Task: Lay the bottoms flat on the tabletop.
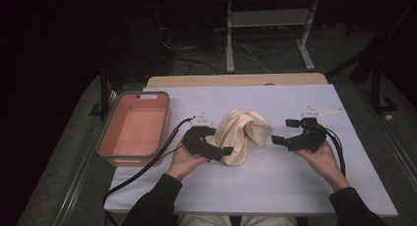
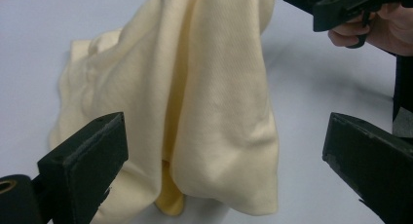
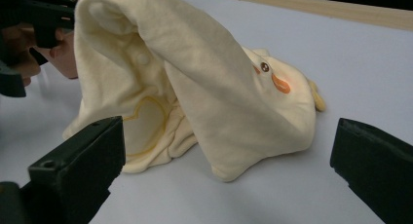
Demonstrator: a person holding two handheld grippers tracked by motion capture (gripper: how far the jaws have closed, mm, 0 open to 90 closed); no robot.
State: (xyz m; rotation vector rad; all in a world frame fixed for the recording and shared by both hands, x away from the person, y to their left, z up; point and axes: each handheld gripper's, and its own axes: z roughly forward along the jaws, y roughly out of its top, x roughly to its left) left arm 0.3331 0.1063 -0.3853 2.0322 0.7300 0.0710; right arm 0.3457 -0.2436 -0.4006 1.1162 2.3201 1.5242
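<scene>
High view has a cream-yellow cloth (image 1: 242,134) bunched up in the middle of the bench (image 1: 275,186), with the left gripper (image 1: 222,140) right up against its near-left edge and the right gripper (image 1: 280,131) just off to its right, not touching. Both grippers are spread wide open, nothing pinched in either one. A salmon-pink tub (image 1: 133,130) sits at the left edge of the bench, and it has nothing in it.

So progress-wise I'd say this is barely started: the cloth is in a crumpled heap, not laid flat or folded, and not in the tub (if that's even where it's headed). Getting a grip on it is what's left, plus everything after.

The right gripper view shows what the overhead shot can't: a little duck face (image 3: 272,78) stitched on the cloth, brown eye and orange beak, plus a yellow outlined patch lower down. The left gripper view shows the cloth (image 2: 204,102) hanging in tall folds between its jaws, with the other gripper up in the far corner.
</scene>
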